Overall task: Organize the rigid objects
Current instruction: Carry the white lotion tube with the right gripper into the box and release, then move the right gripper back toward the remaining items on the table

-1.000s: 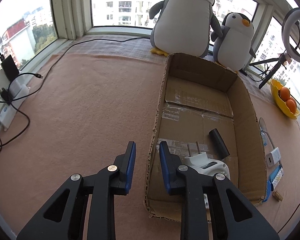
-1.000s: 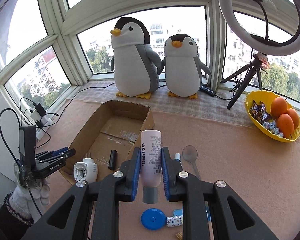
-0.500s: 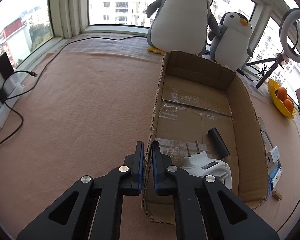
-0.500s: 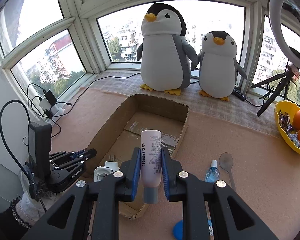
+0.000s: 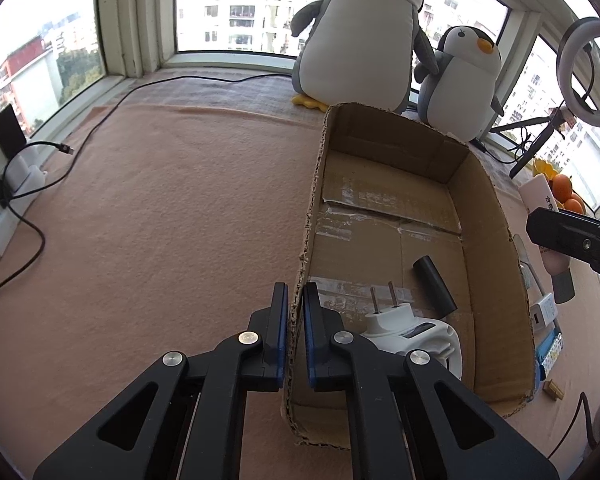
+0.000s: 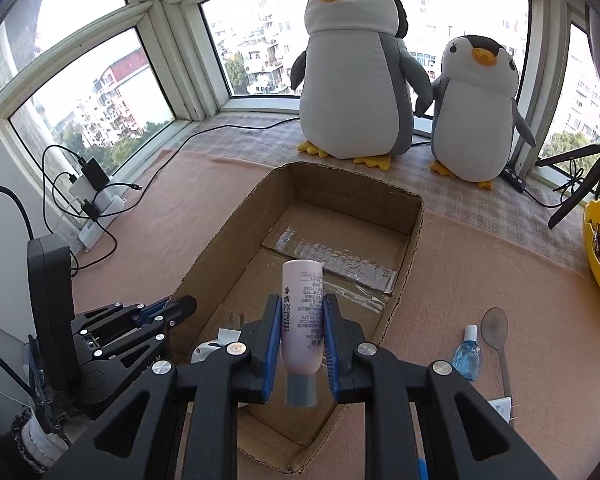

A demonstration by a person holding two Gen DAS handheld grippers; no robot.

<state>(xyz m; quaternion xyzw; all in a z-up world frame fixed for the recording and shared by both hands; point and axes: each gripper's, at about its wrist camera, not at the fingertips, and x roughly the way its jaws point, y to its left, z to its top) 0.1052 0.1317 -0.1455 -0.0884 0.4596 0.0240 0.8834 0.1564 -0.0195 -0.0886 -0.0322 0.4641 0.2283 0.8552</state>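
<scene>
The left tool (image 5: 295, 336) is pinching the near-left wall of the cardboard box (image 5: 488, 216), its pads pressed on either side of the card, steadying it. The right tool (image 6: 302, 344) is clamped on a pale tube (image 6: 302, 316), cap end toward the camera, hanging above the box's near end. Inside the box lie a white plug adapter (image 5: 414, 330) and a black cylinder (image 5: 434, 282). To finish well, lower the tube over the bare floor beyond those two, level it, and release only once it is close to the cardboard so it does not bounce or roll
</scene>
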